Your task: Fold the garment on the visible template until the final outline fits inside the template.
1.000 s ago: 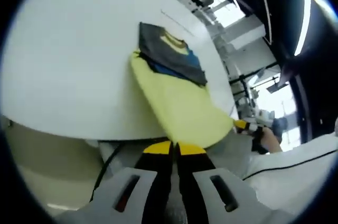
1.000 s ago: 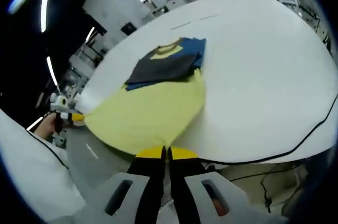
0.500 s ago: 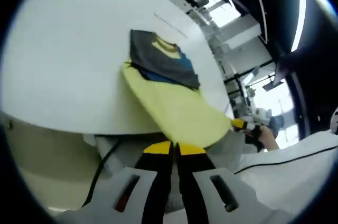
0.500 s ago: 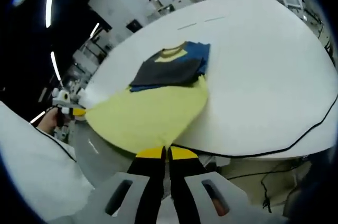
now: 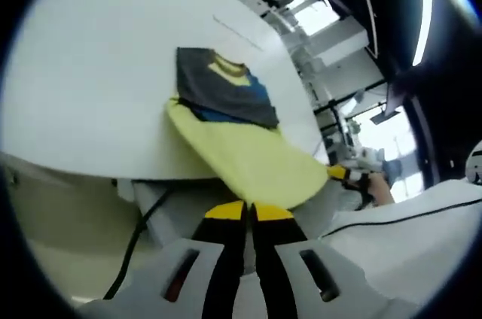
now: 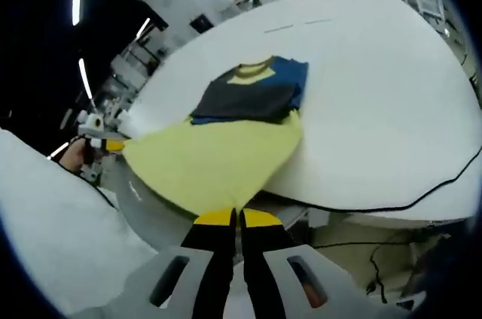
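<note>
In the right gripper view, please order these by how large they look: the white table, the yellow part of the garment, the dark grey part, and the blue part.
1. White table
2. Yellow part of the garment, though it is nearest the camera, which enlarges it
3. Dark grey part
4. Blue part

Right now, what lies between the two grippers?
The garment's yellow hem spans from the right gripper to the left gripper in the right gripper view, hanging off the table.
</note>
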